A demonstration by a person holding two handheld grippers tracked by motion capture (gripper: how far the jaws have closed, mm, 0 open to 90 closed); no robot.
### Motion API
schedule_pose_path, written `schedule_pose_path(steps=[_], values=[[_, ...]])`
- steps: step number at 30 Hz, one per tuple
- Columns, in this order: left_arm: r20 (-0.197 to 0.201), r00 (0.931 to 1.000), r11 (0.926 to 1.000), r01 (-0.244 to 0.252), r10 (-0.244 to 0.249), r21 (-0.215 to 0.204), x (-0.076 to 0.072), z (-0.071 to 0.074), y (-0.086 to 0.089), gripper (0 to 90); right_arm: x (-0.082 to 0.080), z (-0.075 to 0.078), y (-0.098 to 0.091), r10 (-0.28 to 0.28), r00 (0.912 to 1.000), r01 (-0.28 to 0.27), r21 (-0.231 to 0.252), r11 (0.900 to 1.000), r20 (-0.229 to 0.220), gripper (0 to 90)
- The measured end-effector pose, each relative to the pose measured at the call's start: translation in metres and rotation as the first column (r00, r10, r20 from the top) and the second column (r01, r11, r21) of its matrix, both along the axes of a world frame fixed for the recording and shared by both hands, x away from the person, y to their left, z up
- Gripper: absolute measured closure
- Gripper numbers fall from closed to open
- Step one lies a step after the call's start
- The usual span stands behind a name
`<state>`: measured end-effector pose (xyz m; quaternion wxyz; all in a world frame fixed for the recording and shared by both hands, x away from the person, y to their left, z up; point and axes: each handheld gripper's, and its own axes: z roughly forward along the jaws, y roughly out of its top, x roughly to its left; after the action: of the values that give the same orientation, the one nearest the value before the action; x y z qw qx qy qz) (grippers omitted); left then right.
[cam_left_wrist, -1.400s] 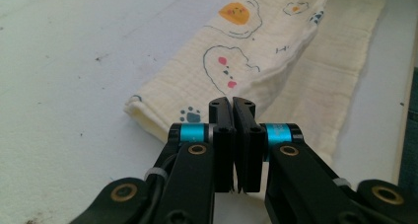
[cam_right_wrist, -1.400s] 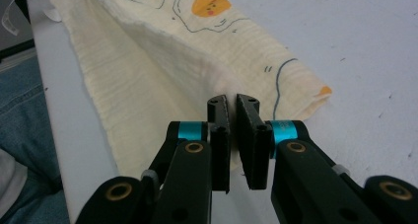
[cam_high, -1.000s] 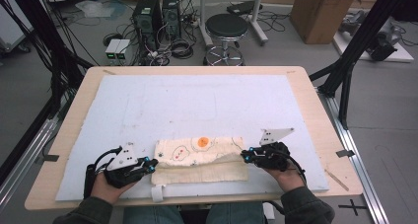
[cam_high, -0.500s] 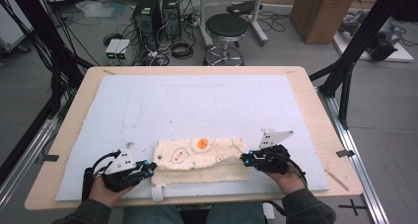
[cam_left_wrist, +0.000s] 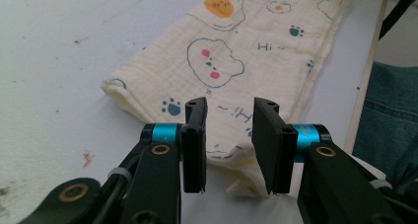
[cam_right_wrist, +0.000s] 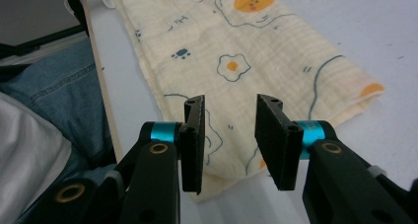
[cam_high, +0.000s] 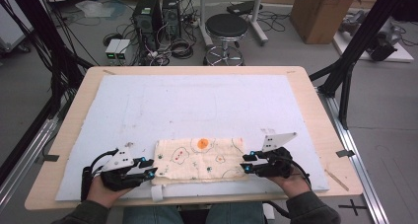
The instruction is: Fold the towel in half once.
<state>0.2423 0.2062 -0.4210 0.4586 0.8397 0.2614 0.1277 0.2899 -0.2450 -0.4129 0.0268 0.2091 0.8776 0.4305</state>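
Observation:
A cream cloth (cam_high: pixel 199 160) printed with fried eggs, bears and paw marks lies folded into a long strip near the table's front edge. My left gripper (cam_high: pixel 150 173) sits at its left end and my right gripper (cam_high: pixel 245 166) at its right end. In the left gripper view the left gripper (cam_left_wrist: pixel 229 135) has just been opening; the cloth (cam_left_wrist: pixel 231 51) has a corner below the gap, and the pads do not press it. The right gripper (cam_right_wrist: pixel 229 135) has just been opening too, and the cloth (cam_right_wrist: pixel 246 51) lies slack under its parted jaws.
A white mat (cam_high: pixel 197 100) covers most of the wooden table (cam_high: pixel 320 130). A white tag (cam_high: pixel 156 192) hangs over the front edge. The person's blue jeans (cam_right_wrist: pixel 59 91) are just past that edge. A stool (cam_high: pixel 226 26) and a cardboard box (cam_high: pixel 323 9) stand on the floor beyond.
Both grippers have let go of the cloth's ends, and their jaws stand apart. The cloth has settled flat as a neater strip. The hands have barely moved.

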Motion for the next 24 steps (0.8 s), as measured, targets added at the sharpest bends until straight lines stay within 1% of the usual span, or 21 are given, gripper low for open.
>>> schedule_pose_path(steps=[1,3,6,8,10,11,12,13,14,15,16,18,20,23,24], values=[[-0.005,0.9999,0.9999,0.009,-0.009,0.014,0.0,-0.002,-0.002,67.2,0.0,-0.002,0.002,0.004,1.0,-0.004,0.002,1.0,-0.003,64.4],[-0.015,0.9997,0.9994,0.018,-0.018,0.03,0.001,-0.006,-0.005,67.6,0.0,-0.006,0.007,0.02,0.9998,-0.02,-0.009,0.9998,-0.007,64.5],[-0.025,0.9992,0.9954,0.034,-0.032,0.089,0.0,-0.012,-0.007,67.3,-0.001,-0.013,0.013,0.048,0.9987,-0.049,-0.035,0.9982,-0.018,64.5],[-0.043,0.9982,0.9939,0.046,-0.042,0.1,0.0,-0.015,-0.008,66.9,-0.002,-0.016,0.014,0.063,0.9977,-0.065,-0.059,0.9962,-0.026,64.6],[-0.049,0.9976,0.9924,0.055,-0.049,0.11,0.0,-0.017,-0.008,66.4,-0.003,-0.018,0.014,0.072,0.997,-0.074,-0.074,0.9945,-0.029,64.8],[-0.051,0.9975,0.9926,0.055,-0.05,0.108,0.0,-0.018,-0.009,66.4,-0.003,-0.019,0.013,0.069,0.9972,-0.071,-0.085,0.9938,-0.028,65.1],[-0.046,0.9974,0.9911,0.061,-0.056,0.118,0.0,-0.018,-0.009,66.3,-0.004,-0.021,0.013,0.073,0.997,-0.076,-0.096,0.9925,-0.027,65.4],[-0.042,0.9975,0.9916,0.061,-0.056,0.115,-0.001,-0.019,-0.009,66.1,-0.005,-0.022,0.012,0.073,0.9971,-0.075,-0.113,0.9907,-0.021,66.2],[-0.041,0.9975,0.991,0.063,-0.058,0.118,-0.001,-0.019,-0.009,65.9,-0.005,-0.024,0.012,0.075,0.997,-0.077,-0.121,0.9897,-0.017,66.7],[-0.036,0.9975,0.991,0.064,-0.061,0.117,-0.001,-0.02,-0.009,66.0,-0.006,-0.024,0.012,0.074,0.9972,-0.075,-0.119,0.9901,-0.009,67.7],[-0.032,0.9974,0.991,0.068,-0.064,0.116,-0.001,-0.02,-0.009,66.3,-0.007,-0.024,0.012,0.07,0.9975,-0.071,-0.119,0.9904,-0.012,68.4],[-0.019,0.9976,0.9888,0.068,-0.066,0.133,-0.001,-0.02,-0.009,68.7,-0.006,-0.025,0.011,0.073,0.9973,-0.073,-0.119,0.9902,-0.004,71.2],[-0.012,0.9973,0.9882,0.074,-0.073,0.134,-0.002,-0.02,-0.01,73.8,-0.005,-0.025,0.011,0.072,0.9974,-0.071,-0.119,0.9903,0.003,74.8],[-0.012,0.9977,0.9892,0.067,-0.066,0.13,-0.002,-0.02,-0.01,81.8,-0.006,-0.024,0.011,0.066,0.9978,-0.065,-0.123,0.9903,0.0,80.5],[-0.007,0.9972,0.9871,0.075,-0.074,0.142,-0.001,-0.019,-0.01,83.4,-0.005,-0.024,0.012,0.071,0.9974,-0.069,-0.122,0.9901,0.013,82.0]])
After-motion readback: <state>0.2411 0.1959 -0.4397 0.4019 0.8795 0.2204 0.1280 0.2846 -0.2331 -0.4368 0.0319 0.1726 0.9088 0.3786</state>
